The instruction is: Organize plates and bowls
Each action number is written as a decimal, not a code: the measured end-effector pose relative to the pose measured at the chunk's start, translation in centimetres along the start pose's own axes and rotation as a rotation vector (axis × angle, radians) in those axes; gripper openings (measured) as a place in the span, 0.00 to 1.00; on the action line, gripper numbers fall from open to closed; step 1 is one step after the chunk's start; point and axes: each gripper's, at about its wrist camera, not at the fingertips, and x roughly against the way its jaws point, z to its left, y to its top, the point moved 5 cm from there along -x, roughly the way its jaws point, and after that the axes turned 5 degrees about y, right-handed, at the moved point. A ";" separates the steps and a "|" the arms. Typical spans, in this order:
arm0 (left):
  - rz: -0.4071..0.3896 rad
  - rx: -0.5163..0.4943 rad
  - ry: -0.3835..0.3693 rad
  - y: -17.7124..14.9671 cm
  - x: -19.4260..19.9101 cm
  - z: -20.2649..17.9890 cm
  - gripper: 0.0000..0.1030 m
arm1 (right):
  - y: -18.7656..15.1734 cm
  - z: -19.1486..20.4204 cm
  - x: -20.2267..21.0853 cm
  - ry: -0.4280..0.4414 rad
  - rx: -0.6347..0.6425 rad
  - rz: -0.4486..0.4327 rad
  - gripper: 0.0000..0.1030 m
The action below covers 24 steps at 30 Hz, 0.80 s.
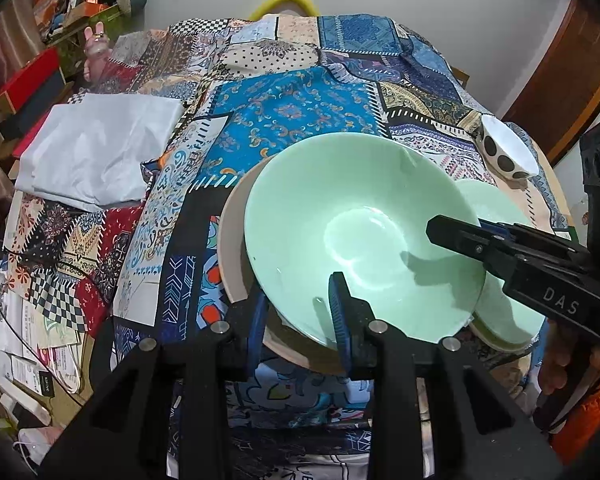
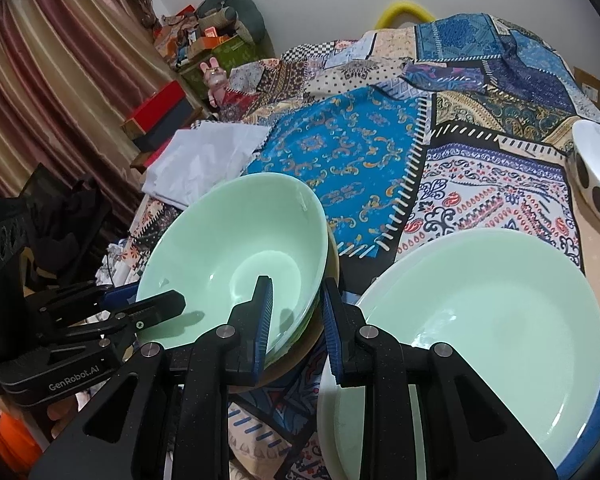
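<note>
the large green bowl (image 1: 360, 232) sits nested on a beige plate (image 1: 230, 248) near the front of the table (image 1: 296, 108), which is covered with a patchwork cloth, so one stack looks formed or nearly so. the left gripper (image 1: 298, 308) straddles the bowl's near rim, one blue-padded finger outside the wall and one inside; the gap looks only a little wider than the rim, and whether the pads actually press the bowl cannot be told. the right gripper (image 2: 298, 320) straddles the rim on the bowl's other side in much the same way, its inner finger over the bowl's inside and its outer finger in the gap between the bowl and the green plate (image 2: 480, 320); its jaws stand partly apart, and contact is unclear here too. the green plate lies just beside the bowl stack, on top of what looks like a white plate (image 2: 328, 412), though that edge is partly hidden. the dotted white bowl (image 2: 598, 176) stands apart at the far right of the table, not yet gathered with anything. by my judgement the task is about midway: the green bowl seems placed or being settled, while the dotted bowl and the two separate stacks remain to be brought together. a folded white cloth (image 1: 96, 156) lies to the left, clear of the dishes.
</note>
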 end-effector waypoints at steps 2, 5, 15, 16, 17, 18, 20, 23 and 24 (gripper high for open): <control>0.005 0.006 -0.003 -0.1 -0.2 0.2 0.29 | -0.1 0.0 -0.2 0.004 -0.001 0.009 0.22; 0.005 0.012 -0.005 -0.2 -0.3 0.4 0.29 | -0.2 0.2 -0.4 0.007 0.003 0.015 0.22; 0.018 0.023 -0.003 -0.2 -0.6 0.6 0.29 | 0.1 0.3 -0.2 -0.019 0.030 0.024 0.24; 0.017 0.028 0.000 -0.1 -0.6 0.7 0.29 | 0.1 0.3 0.0 -0.023 0.033 0.022 0.24; 0.013 0.029 0.002 -0.1 -0.6 0.7 0.29 | 0.2 0.3 0.2 -0.018 0.031 0.019 0.24; 0.012 0.031 0.004 -0.1 -0.6 0.8 0.29 | 0.2 0.2 0.4 -0.015 0.031 0.014 0.24; 0.003 0.026 0.013 0.1 -0.4 0.7 0.29 | 0.2 0.3 0.7 -0.006 0.042 0.004 0.24; -0.005 0.013 0.036 0.4 -0.1 0.5 0.29 | 0.4 0.8 1.2 0.001 0.060 -0.015 0.24; -0.003 0.008 0.043 0.4 -0.2 0.5 0.29 | 0.4 0.9 1.3 -0.001 0.065 -0.018 0.24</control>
